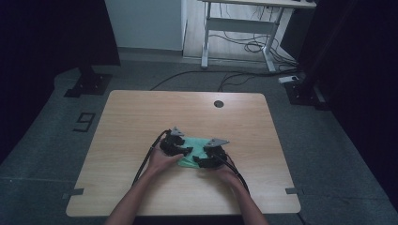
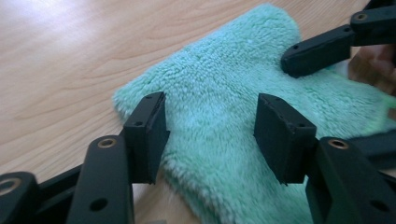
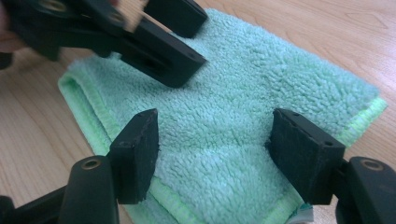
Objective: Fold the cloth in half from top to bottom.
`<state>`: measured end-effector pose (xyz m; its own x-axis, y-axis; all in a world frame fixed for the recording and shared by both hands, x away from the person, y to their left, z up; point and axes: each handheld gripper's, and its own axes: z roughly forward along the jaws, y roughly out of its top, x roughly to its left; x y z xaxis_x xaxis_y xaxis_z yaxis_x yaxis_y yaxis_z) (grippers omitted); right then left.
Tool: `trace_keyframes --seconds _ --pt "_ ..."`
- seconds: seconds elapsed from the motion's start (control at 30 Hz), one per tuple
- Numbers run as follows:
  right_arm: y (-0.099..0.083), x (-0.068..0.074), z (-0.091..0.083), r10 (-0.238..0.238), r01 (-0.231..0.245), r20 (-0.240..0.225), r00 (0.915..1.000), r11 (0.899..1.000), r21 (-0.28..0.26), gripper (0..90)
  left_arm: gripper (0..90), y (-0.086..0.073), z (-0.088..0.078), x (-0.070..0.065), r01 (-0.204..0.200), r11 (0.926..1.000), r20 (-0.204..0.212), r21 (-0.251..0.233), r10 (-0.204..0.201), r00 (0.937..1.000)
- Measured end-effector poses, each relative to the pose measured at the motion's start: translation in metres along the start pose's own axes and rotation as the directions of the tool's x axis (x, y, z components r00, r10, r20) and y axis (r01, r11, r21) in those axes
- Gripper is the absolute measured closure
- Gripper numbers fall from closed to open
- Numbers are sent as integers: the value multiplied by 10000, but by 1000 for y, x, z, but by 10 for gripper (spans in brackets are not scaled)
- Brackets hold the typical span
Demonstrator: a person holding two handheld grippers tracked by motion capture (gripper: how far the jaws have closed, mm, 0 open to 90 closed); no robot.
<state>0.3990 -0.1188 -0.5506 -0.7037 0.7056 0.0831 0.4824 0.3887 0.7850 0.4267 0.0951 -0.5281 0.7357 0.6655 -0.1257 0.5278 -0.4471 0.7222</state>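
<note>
While the wooden bench (image 1: 141, 122) bears a folded green microfibre cloth (image 1: 195, 151) at six o'clock of centre, left tongs (image 1: 187, 151) and right tongs (image 1: 198, 161) hover spread over it, pinching nothing. Judged step: positioning; next, grip an edge.

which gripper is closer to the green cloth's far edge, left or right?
Left, slightly. In the high view the left gripper sits over the green cloth near its far-left part; the right gripper is over the near-right edge. Both open above it.

the high view is dim, its side edges nearly black. both gripper views are brighter, with glare on the worktop (image 2: 56, 51) and near parts blurred.
</note>
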Motion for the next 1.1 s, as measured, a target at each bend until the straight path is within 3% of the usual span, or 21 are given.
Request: trace_keyframes --seconds 0.07,0.13,0.23,0.37,0.53,0.67,0.9,1.0,1.1 --pt "-1 3 -4 -35 36 115 9999 9999 -100 318 431 -3 -11 -4 -77 9998 169 -169 80 9998" --pt "-3 6 -9 -143 144 151 9998 9999 -88 318 428 -8 -19 -11 -430 9991 187 36 430 9989" --pt "-7 6 -15 -43 45 356 9994 10000 -57 318 430 -16 -17 -15 -706 9960 187 551 697 9974" --pt "-12 7 -19 -66 61 357 9993 9999 118 318 435 -22 -10 -16 -690 9936 319 891 664 9973" --pt "-13 3 -15 -78 73 337 9994 9998 168 321 447 -22 -5 -11 -525 9965 297 653 506 9983" --pt "-8 -7 -10 15 -20 375 9993 9999 128 335 463 -18 1 -5 -89 9993 190 370 82 9998" --pt "-2 -22 -5 292 -295 267 9992 9995 90 342 458 -11 6 -5 -27 9984 -11 559 28 10000" --pt "-4 -20 -9 204 -200 189 9996 9996 -206 320 429 -11 1 -8 -93 9992 -204 387 101 9997" --pt "-6 -16 -20 184 -181 35 9998 9961 -861 312 419 -12 -9 -11 -101 9999 -254 7 101 9996"
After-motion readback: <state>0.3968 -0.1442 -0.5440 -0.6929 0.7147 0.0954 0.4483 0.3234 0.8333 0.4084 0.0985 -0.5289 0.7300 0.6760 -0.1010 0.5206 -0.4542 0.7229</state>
